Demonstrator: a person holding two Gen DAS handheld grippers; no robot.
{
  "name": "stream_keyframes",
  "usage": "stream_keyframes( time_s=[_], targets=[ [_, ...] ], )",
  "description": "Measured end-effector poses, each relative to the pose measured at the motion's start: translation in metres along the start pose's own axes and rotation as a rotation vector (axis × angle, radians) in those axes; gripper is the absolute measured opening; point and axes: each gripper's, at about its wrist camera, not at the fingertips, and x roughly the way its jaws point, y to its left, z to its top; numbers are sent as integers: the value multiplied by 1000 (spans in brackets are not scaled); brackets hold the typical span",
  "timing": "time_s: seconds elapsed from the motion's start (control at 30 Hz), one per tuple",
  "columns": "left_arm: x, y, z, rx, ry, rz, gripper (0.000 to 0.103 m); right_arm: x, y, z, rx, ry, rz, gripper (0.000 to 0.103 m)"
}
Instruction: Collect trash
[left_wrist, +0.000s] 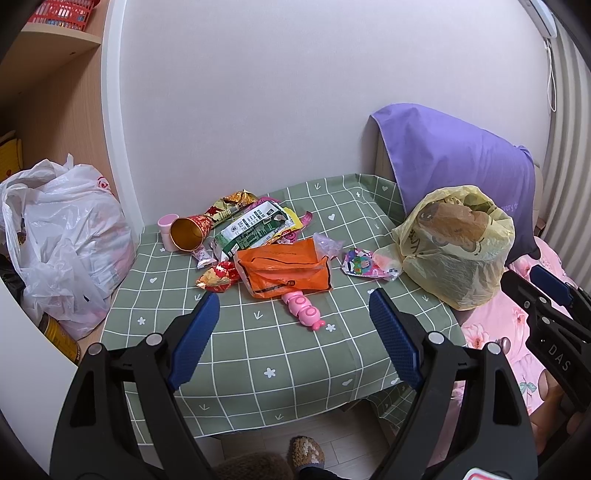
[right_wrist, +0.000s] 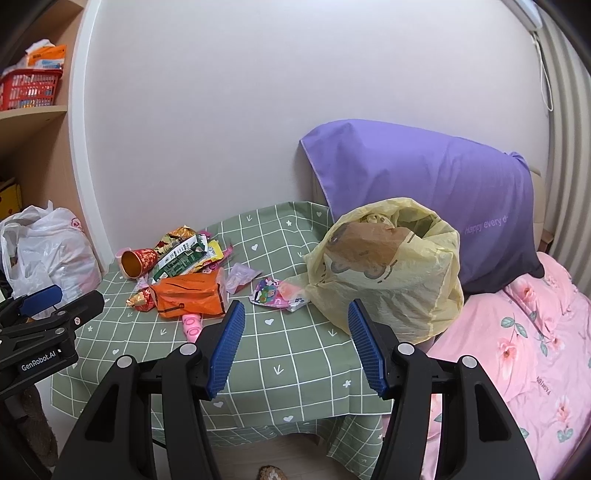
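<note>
Both sets of tongs hang released and empty over the near edge of the counter (left_wrist: 258, 354), which wears a green checked cloth: the left tongs (left_wrist: 293, 319) with their blue pads spread wide, the right tongs (right_wrist: 295, 328) likewise. The trash lies ahead of the left tongs and ahead-left of the right ones. Nearest the left tongs is a pink plastic toy (left_wrist: 303, 308), its far end tucked under an orange plastic bag (left_wrist: 284, 267); beyond that a green-and-white carton wrapper (left_wrist: 251, 230), a tipped red-and-gold paper cup (left_wrist: 190, 232) and several foil snack wrappers (left_wrist: 216, 278) are heaped together. A small cartoon-printed packet (left_wrist: 360, 264) lies ahead-right of the left tongs, just beside a bulging yellow bag (right_wrist: 388, 269), which sits directly ahead of the right tongs with its mouth open and looks like the place for collecting. A white plastic bag (left_wrist: 66, 236) stands far left, off the counter. All of the trash is probably very light. The films and foils are limp, slick and crinkly, so a raised fold or crumpled edge would give a better grip than a flat face. The cup is thin and would crush; pinching its rim wall seems best. The yellow bag is soft, so it may need steadying at its lip.
</note>
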Motion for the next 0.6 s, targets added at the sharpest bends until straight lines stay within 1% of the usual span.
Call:
stream_keyframes(
  time_s=[0.6],
  targets=[
    [1, 1, 0, 0, 2, 0, 79, 0, -1, -1, 3, 1, 0, 55]
  ],
)
